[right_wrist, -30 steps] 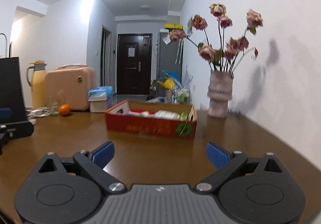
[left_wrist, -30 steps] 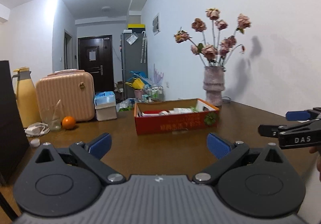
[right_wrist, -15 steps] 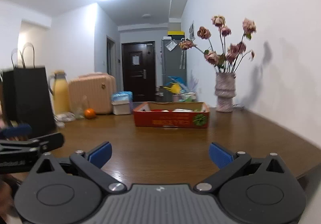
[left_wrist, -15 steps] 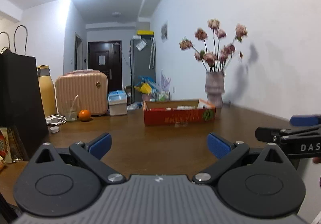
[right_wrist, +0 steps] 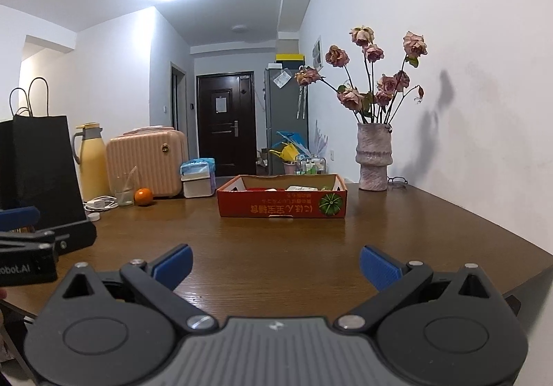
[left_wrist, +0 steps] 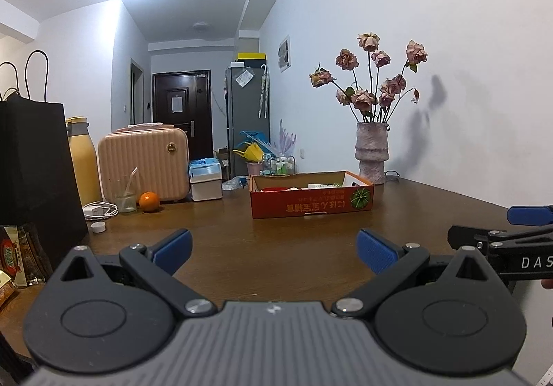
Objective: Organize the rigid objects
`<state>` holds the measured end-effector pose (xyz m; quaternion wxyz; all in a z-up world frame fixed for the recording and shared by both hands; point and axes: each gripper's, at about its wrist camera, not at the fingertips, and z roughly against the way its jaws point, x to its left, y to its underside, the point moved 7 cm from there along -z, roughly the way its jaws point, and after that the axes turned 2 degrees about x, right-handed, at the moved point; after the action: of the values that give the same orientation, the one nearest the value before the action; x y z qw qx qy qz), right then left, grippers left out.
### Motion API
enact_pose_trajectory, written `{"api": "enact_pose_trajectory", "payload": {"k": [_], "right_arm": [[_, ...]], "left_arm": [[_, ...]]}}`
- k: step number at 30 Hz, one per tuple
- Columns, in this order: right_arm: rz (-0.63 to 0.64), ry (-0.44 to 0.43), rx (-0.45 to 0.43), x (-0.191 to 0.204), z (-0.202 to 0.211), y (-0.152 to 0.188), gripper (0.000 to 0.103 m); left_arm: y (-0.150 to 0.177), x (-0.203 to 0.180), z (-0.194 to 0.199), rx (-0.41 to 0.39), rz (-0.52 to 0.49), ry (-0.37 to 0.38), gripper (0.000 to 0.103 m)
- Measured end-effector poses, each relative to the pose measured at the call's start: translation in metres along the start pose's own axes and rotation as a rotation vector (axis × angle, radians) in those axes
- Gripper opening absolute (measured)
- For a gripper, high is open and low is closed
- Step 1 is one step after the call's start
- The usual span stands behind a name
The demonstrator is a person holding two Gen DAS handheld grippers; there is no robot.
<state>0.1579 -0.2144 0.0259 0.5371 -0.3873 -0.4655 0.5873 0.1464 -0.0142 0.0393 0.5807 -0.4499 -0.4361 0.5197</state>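
A shallow red cardboard box [left_wrist: 311, 202] [right_wrist: 281, 206] with several small items inside stands in the middle of the brown wooden table [left_wrist: 276, 237] [right_wrist: 276, 247]. My left gripper [left_wrist: 273, 249] is open and empty above the table's near edge, well short of the box. My right gripper [right_wrist: 274, 265] is also open and empty, likewise at the near edge. Each gripper shows in the other's view: the right one at the far right edge [left_wrist: 511, 240], the left one at the far left edge [right_wrist: 31, 240].
A vase of dried roses [left_wrist: 371, 150] [right_wrist: 373, 157] stands by the wall behind the box. Along the left are a black paper bag [left_wrist: 31, 171], a yellow flask [right_wrist: 91, 164], a pink case [left_wrist: 143, 161], a glass [right_wrist: 123, 190], an orange [left_wrist: 149, 201], a tissue box [right_wrist: 197, 178].
Both grippers have drawn back from the box toward the near table edge; the box looks smaller and farther. The black bag has come into view on the left. Both jaws stayed open.
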Motion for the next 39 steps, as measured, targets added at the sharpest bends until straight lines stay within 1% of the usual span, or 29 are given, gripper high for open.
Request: {"api": "enact_pose_trajectory", "payload": {"k": [7, 13, 29, 39], "right_arm": [[-0.009, -0.017, 0.012, 0.002, -0.003, 0.000, 0.103], [-0.012, 0.010, -0.001, 0.001, -0.003, 0.001, 0.103], [-0.018, 0.013, 0.003, 0.001, -0.004, 0.002, 0.103], [-0.022, 0.001, 0.008, 0.001, -0.005, 0.003, 0.103]], "left_arm": [[0.001, 0.006, -0.003, 0.015, 0.023, 0.004, 0.103], [0.000, 0.011, -0.005, 0.020, 0.045, -0.006, 0.103], [0.001, 0.011, -0.006, 0.019, 0.042, 0.002, 0.103], [0.001, 0.012, -0.005, 0.012, 0.040, 0.000, 0.103]]}}
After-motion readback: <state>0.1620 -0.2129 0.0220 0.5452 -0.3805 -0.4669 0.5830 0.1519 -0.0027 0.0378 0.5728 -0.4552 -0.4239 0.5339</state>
